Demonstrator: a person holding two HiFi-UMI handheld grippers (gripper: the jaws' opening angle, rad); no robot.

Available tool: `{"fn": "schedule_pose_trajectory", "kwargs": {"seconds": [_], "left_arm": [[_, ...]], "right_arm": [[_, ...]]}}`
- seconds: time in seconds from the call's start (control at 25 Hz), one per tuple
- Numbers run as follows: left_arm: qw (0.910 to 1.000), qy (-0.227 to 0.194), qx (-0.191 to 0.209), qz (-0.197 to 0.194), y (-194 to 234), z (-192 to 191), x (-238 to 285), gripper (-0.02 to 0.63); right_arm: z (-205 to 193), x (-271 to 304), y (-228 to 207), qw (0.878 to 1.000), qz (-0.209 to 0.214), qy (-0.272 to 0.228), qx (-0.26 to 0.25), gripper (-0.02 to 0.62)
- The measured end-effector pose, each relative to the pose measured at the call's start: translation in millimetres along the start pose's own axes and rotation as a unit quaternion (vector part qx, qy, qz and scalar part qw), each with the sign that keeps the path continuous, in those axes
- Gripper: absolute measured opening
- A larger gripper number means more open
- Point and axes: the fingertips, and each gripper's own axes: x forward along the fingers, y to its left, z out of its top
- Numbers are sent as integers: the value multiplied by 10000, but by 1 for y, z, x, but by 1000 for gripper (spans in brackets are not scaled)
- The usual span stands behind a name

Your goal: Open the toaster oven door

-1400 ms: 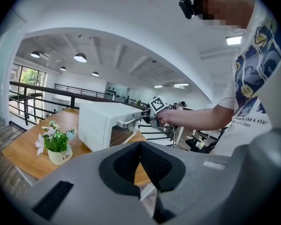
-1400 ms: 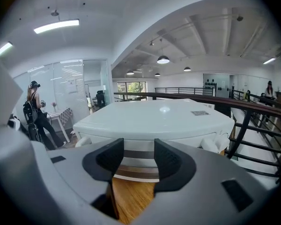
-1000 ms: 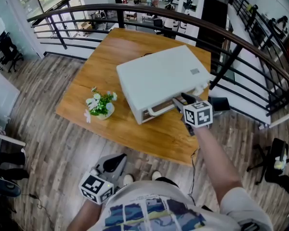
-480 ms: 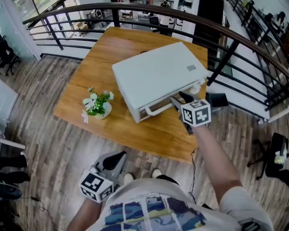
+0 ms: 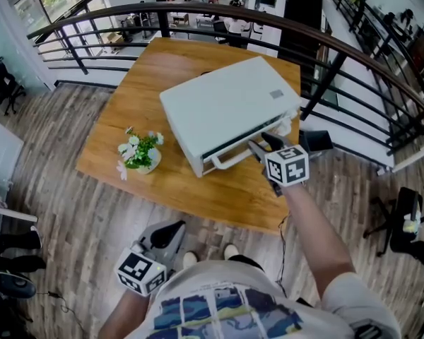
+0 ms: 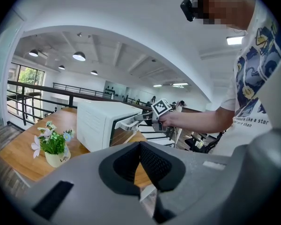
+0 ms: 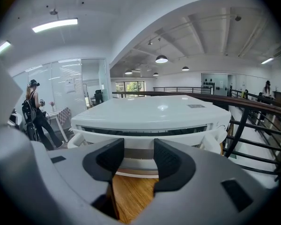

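Note:
A white toaster oven (image 5: 226, 108) stands on the wooden table (image 5: 127, 97), its front toward me. Its door is ajar, with a dark gap along the top edge. My right gripper (image 5: 258, 147) reaches the right end of the white door handle (image 5: 230, 161). In the right gripper view its jaws (image 7: 138, 149) stand apart side by side, and the handle (image 7: 138, 165) runs crosswise just beyond them; nothing is pinched between the pads. The left gripper view shows the fingers (image 6: 143, 118) lying on the handle (image 6: 126, 124). My left gripper (image 5: 171, 233) hangs low by my body, shut and empty.
A small pot of flowers (image 5: 140, 154) sits left of the oven. A black railing (image 5: 325, 76) runs behind and to the right of the table. A dark object (image 5: 318, 141) lies beyond the table's right edge. A person (image 7: 33, 111) stands far off.
The top of the oven door has come away from the body, so a dark gap now shows there. The right gripper stays at the handle. The left gripper has not moved.

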Motion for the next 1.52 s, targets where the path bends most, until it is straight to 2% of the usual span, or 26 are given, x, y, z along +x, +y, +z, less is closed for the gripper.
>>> {"fn": "schedule_pose_trajectory", "kwargs": {"seconds": [1.52], "left_arm": [[9996, 108, 104, -227, -32, -3, 9, 2]], "right_arm": [[-45, -38, 3, 9999, 59, -114, -71, 196]]}}
